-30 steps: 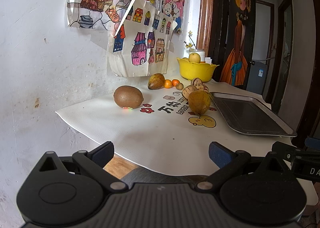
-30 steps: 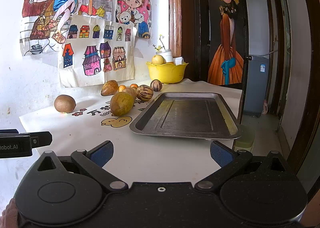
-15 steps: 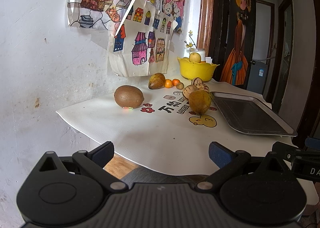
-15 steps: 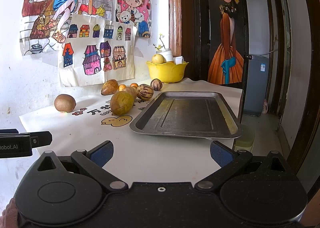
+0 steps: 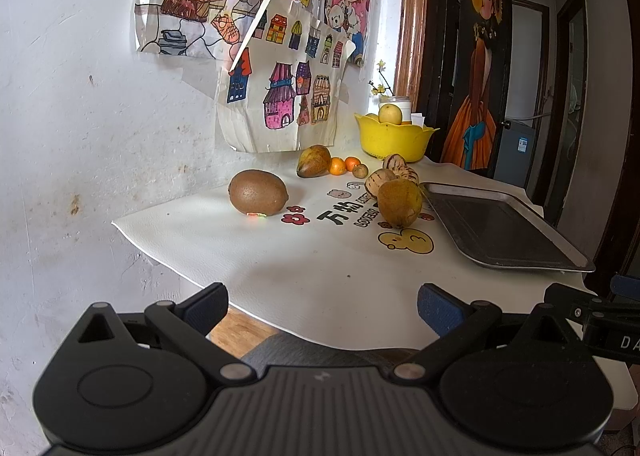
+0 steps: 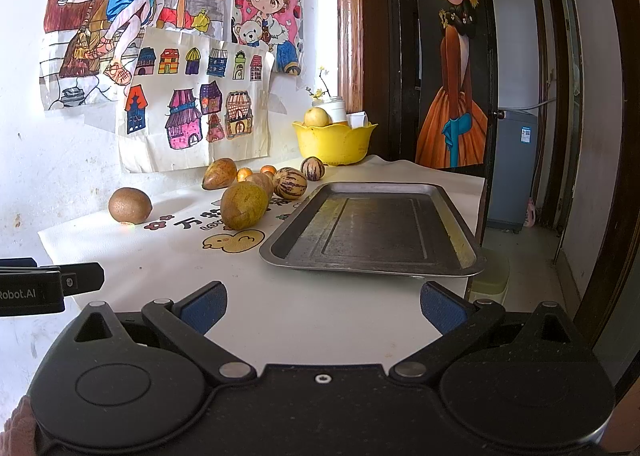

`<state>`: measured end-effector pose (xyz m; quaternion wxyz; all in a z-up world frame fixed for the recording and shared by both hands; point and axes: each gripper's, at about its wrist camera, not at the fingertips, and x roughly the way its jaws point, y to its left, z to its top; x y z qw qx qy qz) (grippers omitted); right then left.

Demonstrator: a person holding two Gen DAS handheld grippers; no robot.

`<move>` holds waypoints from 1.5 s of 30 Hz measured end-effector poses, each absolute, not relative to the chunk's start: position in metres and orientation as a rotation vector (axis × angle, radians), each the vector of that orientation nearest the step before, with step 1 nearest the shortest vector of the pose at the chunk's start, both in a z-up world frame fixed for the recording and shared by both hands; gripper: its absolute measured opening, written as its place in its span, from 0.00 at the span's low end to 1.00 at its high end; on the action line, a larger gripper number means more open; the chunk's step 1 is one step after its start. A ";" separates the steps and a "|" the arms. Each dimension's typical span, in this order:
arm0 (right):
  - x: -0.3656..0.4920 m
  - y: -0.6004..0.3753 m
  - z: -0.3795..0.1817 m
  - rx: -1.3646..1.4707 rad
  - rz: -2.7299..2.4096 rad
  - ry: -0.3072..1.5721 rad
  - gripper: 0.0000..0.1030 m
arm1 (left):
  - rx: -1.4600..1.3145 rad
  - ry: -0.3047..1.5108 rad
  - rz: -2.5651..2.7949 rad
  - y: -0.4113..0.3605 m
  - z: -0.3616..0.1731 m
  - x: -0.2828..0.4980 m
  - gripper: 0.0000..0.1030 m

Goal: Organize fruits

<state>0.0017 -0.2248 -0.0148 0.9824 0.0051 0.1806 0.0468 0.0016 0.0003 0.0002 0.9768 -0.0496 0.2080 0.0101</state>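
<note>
The left gripper is held at the near edge of the table, its two blue-padded fingers spread wide with nothing between them. The right gripper is in the same condition: fingers spread wide, nothing gripped, positioned short of the metal tray.

The work surface is a white mat printed with cartoon figures and lettering. The fruit lies on this mat as follows:

- A brown kiwi sits alone toward the wall, well apart from the other fruit.
- A yellow-green mango stands just beside the left edge of the tray (contact with the tray cannot be confirmed).
- Two striped melons lie behind the mango, close to the tray's far corner.
- A second mango lies near the wall, with two small oranges just beside it.

The tray holds no fruit. A yellow bowl stands at the far end of the table and contains a pale round fruit. Children's drawings are fixed to the wall above the fruit.
</note>
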 end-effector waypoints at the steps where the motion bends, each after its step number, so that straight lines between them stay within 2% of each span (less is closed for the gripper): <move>1: 0.002 -0.225 -0.015 0.011 0.094 0.363 1.00 | -0.100 0.419 0.020 0.000 0.000 0.002 1.00; 25: 0.030 -0.226 0.006 -0.026 0.118 0.369 1.00 | -0.076 0.424 0.045 0.013 0.004 0.012 1.00; 38: 0.095 -0.203 0.045 -0.187 0.299 0.379 1.00 | -0.082 0.467 -0.001 0.044 0.023 0.065 1.00; 45: 0.131 -0.177 0.046 -0.256 0.407 0.416 1.00 | -0.143 0.491 -0.007 0.067 0.028 0.104 1.00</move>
